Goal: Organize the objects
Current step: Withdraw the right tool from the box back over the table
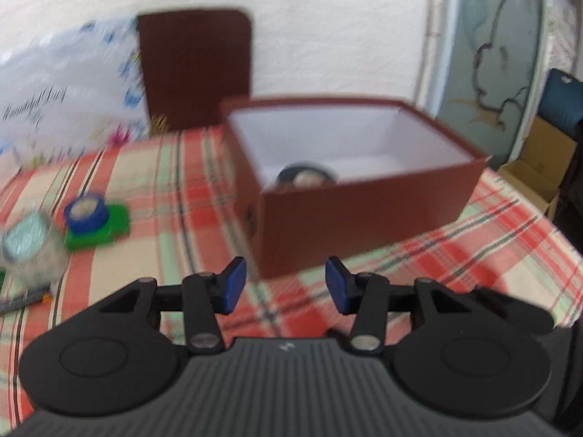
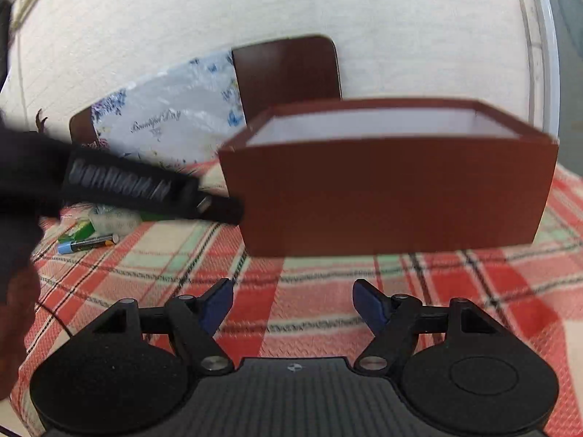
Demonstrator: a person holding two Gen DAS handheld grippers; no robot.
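2 grippers, left gripper (image 1: 285, 284) and right gripper (image 2: 292, 304), hang part-open and empty near the brown box (image 1: 364, 215); blue tape roll (image 1: 86, 212) waits far left. A blurred, hasty reach could knock the jar (image 1: 31, 251).

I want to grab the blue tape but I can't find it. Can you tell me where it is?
Start at the big open brown cardboard box on the red-checked tablecloth, then look left across the cloth. There a flat green block lies, and the small blue roll of tape sits on top of it. The clear glass jar beside it is see-through, not blue.
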